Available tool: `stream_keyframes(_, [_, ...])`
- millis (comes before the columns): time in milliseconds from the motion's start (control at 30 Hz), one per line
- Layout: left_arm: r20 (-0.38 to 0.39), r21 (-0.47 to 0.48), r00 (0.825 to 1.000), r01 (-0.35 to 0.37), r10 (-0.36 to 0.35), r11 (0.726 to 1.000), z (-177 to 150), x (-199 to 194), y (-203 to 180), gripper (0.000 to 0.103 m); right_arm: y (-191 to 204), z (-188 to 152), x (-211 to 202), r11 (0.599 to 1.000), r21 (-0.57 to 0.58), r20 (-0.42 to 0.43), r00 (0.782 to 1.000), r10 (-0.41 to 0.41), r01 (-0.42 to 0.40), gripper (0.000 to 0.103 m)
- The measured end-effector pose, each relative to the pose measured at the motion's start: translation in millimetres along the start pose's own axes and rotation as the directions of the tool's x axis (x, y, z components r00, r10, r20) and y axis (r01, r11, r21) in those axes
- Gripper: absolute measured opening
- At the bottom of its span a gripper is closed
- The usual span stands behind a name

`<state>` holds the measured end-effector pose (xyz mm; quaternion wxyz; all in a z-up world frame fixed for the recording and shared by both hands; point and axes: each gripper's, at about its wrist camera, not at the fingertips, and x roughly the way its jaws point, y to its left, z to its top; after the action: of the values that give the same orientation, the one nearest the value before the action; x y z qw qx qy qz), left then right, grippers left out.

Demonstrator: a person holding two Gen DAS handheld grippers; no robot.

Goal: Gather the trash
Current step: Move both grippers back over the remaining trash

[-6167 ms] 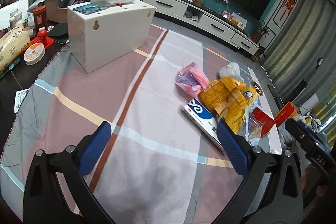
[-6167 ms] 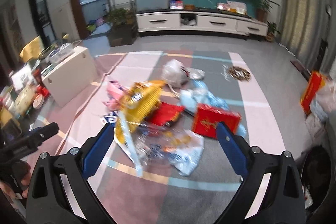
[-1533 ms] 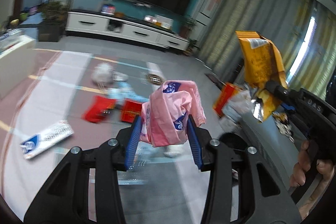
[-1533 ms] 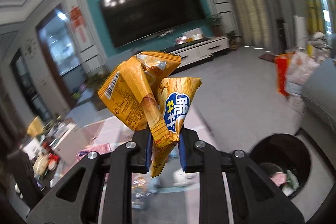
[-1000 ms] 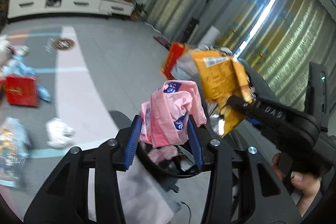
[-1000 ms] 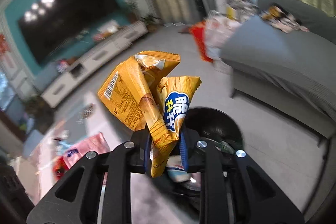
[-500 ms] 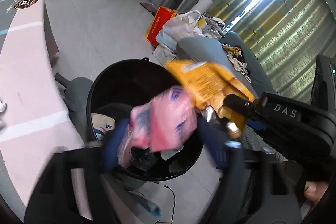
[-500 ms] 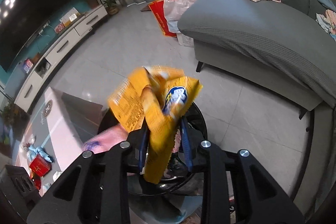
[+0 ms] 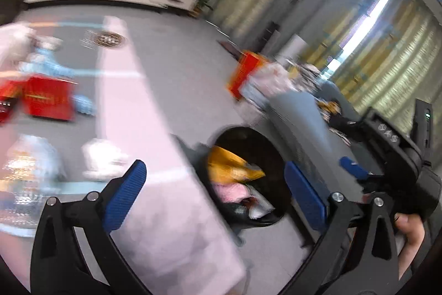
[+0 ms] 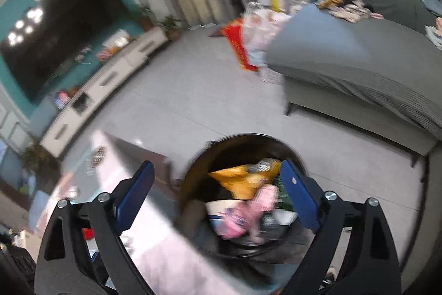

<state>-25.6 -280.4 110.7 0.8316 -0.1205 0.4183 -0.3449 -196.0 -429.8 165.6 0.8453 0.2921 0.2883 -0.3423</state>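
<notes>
The big grey sofa (image 10: 345,57) sits far ahead of the right gripper's fingers, up and to the right. The table with its pink cloth (image 9: 154,156) lies under and past the left gripper's left finger (image 9: 124,195). The black trash bin (image 10: 248,140) stands on the floor just past the table edge; in the right wrist view it shows right between the 2 blue fingers, and in the left wrist view it sits just inside the right finger. In the bin lie 2 pieces of trash, an orange snack bag (image 10: 240,179) on top and a pink wrapper (image 10: 248,212) beside it, both loose and touching no finger. The left gripper (image 9: 212,192) and the right gripper (image 10: 218,195) both have their jaws opening wide, with nothing between them. More trash waits on the cloth, ahead and to the left of the left gripper: a red box (image 9: 48,98), a clear shiny bag (image 9: 27,165) and a small white crumpled scrap (image 9: 102,156). I think the bags and scrap are light, soft and a bit slippery, so pinch them at a bunched middle fold. The box looks stiff, so take it across a thin edge.
</notes>
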Motion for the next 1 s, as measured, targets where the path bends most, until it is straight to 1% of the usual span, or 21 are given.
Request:
stream_keyframes(33, [0.019, -0.007, 0.999, -0.032, 0.032, 0.999, 3, -17, 10, 0.1, 11, -2, -5, 0.999, -0.012, 0.011, 0.999, 0.041, -0.041, 0.097])
stream_keyframes(67, [0.045, -0.015, 0.996, -0.072, 0.073, 0.997, 7, -36, 23, 0.1, 18, -2, -9, 0.997, -0.02, 0.019, 0.997, 0.069, -0.069, 0.098])
stream_keyframes(133, [0.08, -0.024, 0.985, -0.151, 0.152, 0.988, 14, -65, 40, 0.1, 39, -5, -18, 0.989, -0.047, 0.03, 0.99, 0.141, -0.139, 0.098])
stream_keyframes(200, [0.121, -0.038, 0.962, -0.243, 0.246, 0.969, 17, -101, 61, 0.1, 59, -9, -27, 0.977, -0.074, 0.036, 0.979, 0.203, -0.2, 0.1])
stream_keyframes(233, [0.142, -0.043, 0.947, -0.286, 0.289, 0.957, 17, -121, 74, 0.1, 69, -11, -30, 0.97, -0.088, 0.036, 0.973, 0.228, -0.224, 0.1])
stream_keyframes(333, [0.167, -0.053, 0.919, -0.354, 0.358, 0.934, 18, -161, 102, 0.1, 95, -19, -39, 0.951, -0.136, 0.026, 0.959, 0.282, -0.276, 0.1])
stream_keyframes(367, [0.167, -0.063, 0.906, -0.385, 0.39, 0.921, 17, -176, 116, 0.1, 101, -22, -41, 0.946, -0.151, 0.022, 0.956, 0.293, -0.286, 0.1])
stream_keyframes(433, [0.175, -0.078, 0.889, -0.416, 0.424, 0.906, 13, -197, 136, 0.1, 121, -29, -45, 0.928, -0.198, 0.006, 0.947, 0.322, -0.315, 0.1])
stream_keyframes(467, [0.18, -0.083, 0.882, -0.427, 0.435, 0.9, 11, -205, 146, 0.1, 129, -32, -46, 0.923, -0.214, -0.001, 0.944, 0.329, -0.321, 0.1])
stream_keyframes(533, [0.187, -0.109, 0.86, -0.461, 0.474, 0.88, 6, -218, 165, 0.1, 150, -42, -50, 0.901, -0.266, -0.019, 0.937, 0.35, -0.342, 0.1])
stream_keyframes(567, [0.189, -0.139, 0.848, -0.475, 0.494, 0.869, 2, -223, 178, 0.1, 160, -47, -52, 0.887, -0.295, -0.029, 0.931, 0.364, -0.356, 0.1])
stream_keyframes(600, [0.192, -0.163, 0.848, -0.469, 0.495, 0.868, -1, -225, 188, 0.1, 168, -53, -54, 0.875, -0.316, -0.036, 0.926, 0.375, -0.366, 0.1])
stream_keyframes(633, [0.188, -0.188, 0.853, -0.456, 0.488, 0.87, -4, -226, 198, 0.1, 177, -58, -56, 0.862, -0.337, -0.043, 0.921, 0.387, -0.378, 0.1])
stream_keyframes(667, [0.162, -0.216, 0.86, -0.448, 0.484, 0.868, -6, -227, 210, 0.1, 187, -65, -58, 0.845, -0.364, -0.053, 0.915, 0.4, -0.391, 0.1])
stream_keyframes(733, [0.121, -0.247, 0.873, -0.435, 0.473, 0.866, -8, -224, 222, 0.1, 201, -77, -60, 0.825, -0.402, -0.062, 0.91, 0.409, -0.398, 0.1])
stream_keyframes(767, [0.129, -0.259, 0.88, -0.415, 0.457, 0.872, -9, -225, 225, 0.1, 208, -83, -61, 0.813, -0.422, -0.065, 0.908, 0.414, -0.401, 0.1])
stream_keyframes(800, [0.143, -0.266, 0.881, -0.404, 0.45, 0.875, -10, -228, 226, 0.1, 216, -89, -61, 0.8, -0.445, -0.069, 0.906, 0.417, -0.402, 0.1])
stream_keyframes(833, [0.155, -0.269, 0.879, -0.401, 0.45, 0.876, -12, -229, 228, 0.1, 223, -96, -61, 0.788, -0.468, -0.073, 0.906, 0.417, -0.4, 0.1])
stream_keyframes(900, [0.168, -0.267, 0.866, -0.421, 0.472, 0.867, -11, -229, 230, 0.1, 232, -106, -60, 0.769, -0.5, -0.078, 0.905, 0.418, -0.399, 0.1])
stream_keyframes(967, [0.172, -0.258, 0.859, -0.433, 0.482, 0.864, -12, -228, 233, 0.1, 241, -116, -58, 0.753, -0.518, -0.088, 0.901, 0.425, -0.405, 0.1])
stream_keyframes(1000, [0.17, -0.257, 0.859, -0.434, 0.482, 0.863, -12, -227, 235, 0.1, 245, -122, -55, 0.745, -0.524, -0.102, 0.899, 0.427, -0.413, 0.1])
